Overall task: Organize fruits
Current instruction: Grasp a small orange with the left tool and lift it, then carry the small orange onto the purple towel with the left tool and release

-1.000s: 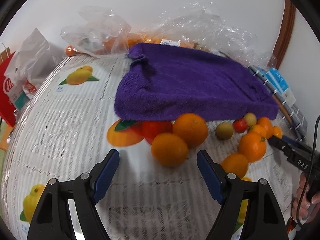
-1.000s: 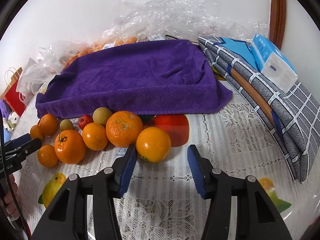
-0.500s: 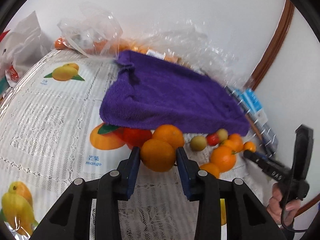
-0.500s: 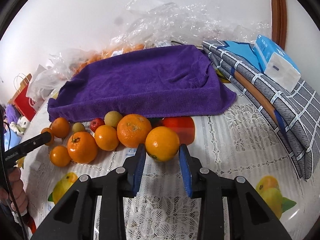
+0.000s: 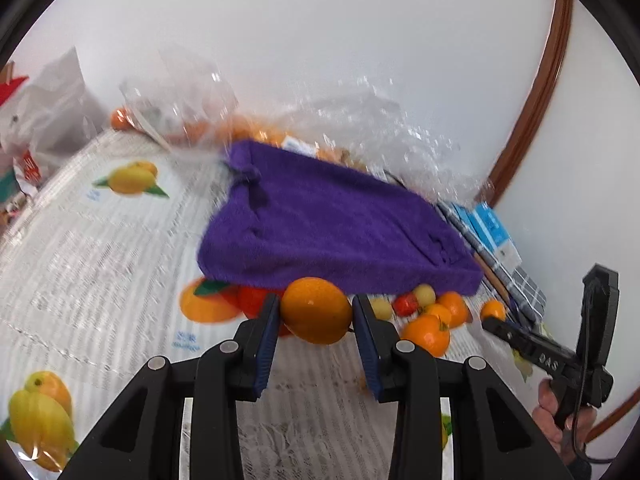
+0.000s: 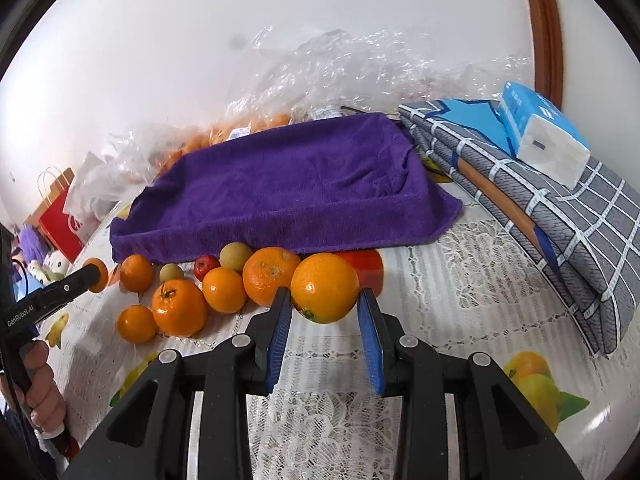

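Oranges sit pinched in both my tools, one (image 5: 316,310) in my left gripper (image 5: 315,322), one (image 6: 325,293) in my right gripper (image 6: 325,320), lifted before the purple towel (image 6: 288,188); round, smooth skins could squirt from the flat pads.

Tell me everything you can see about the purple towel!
The purple towel looks soft and fluffy, like terry cloth. It is draped over something boxy that stays hidden, so its edges stand up and its middle dips like a shallow tray. One corner is bunched up. It sits on the lacy tablecloth, with crinkly plastic bags behind it, a grey checked cloth beside it, and fruits lined along its front edge.
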`<state>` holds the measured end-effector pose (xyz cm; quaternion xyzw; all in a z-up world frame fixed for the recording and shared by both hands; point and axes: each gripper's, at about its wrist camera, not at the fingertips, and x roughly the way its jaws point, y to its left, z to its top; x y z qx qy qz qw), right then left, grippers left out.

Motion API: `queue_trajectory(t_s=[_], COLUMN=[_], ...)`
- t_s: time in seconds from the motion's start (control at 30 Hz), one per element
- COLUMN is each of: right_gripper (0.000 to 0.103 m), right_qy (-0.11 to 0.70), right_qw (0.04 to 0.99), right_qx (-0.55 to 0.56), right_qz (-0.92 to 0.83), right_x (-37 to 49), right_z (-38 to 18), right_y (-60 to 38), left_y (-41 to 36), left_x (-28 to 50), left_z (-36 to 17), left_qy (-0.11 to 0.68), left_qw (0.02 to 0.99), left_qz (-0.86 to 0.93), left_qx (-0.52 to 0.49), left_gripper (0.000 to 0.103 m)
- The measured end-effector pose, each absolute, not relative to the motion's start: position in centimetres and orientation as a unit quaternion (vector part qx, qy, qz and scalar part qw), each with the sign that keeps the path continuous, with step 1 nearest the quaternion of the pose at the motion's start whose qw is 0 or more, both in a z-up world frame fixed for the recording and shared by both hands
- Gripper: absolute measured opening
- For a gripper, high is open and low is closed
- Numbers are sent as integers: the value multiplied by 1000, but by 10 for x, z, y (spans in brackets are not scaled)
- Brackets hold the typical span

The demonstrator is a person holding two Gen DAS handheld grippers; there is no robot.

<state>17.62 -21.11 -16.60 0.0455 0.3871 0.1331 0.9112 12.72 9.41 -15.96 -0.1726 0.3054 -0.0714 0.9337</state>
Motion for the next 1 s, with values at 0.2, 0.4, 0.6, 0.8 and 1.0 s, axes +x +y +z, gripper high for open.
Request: queue_trajectory(t_s=[0.2, 0.4, 0.6, 0.8, 1.0], right_gripper=[34, 34, 34, 34, 34], right_qy=[379, 350, 345, 338, 353], right_qw=[917, 926, 927, 927, 921], right_qx=[32, 35, 33, 37, 52], right_qz=[124, 138, 145, 158, 158], right_x=[174, 184, 223, 269, 286], right_z=[-148, -112, -104, -104, -131], right_y=[-206, -198, -180, -167, -165], left_y=[98, 98, 91, 88, 87], left_x=[130, 159, 210, 244, 245], left_z=[-136, -105, -98, -109, -127], left_qy=[287, 267, 271, 277, 279], left_qw=[937, 942, 938, 942, 946], left_qz=[-59, -59, -69, -55, -51], left_qx=[-189, -193, -204, -183, -158], left_gripper=[35, 35, 35, 35, 35])
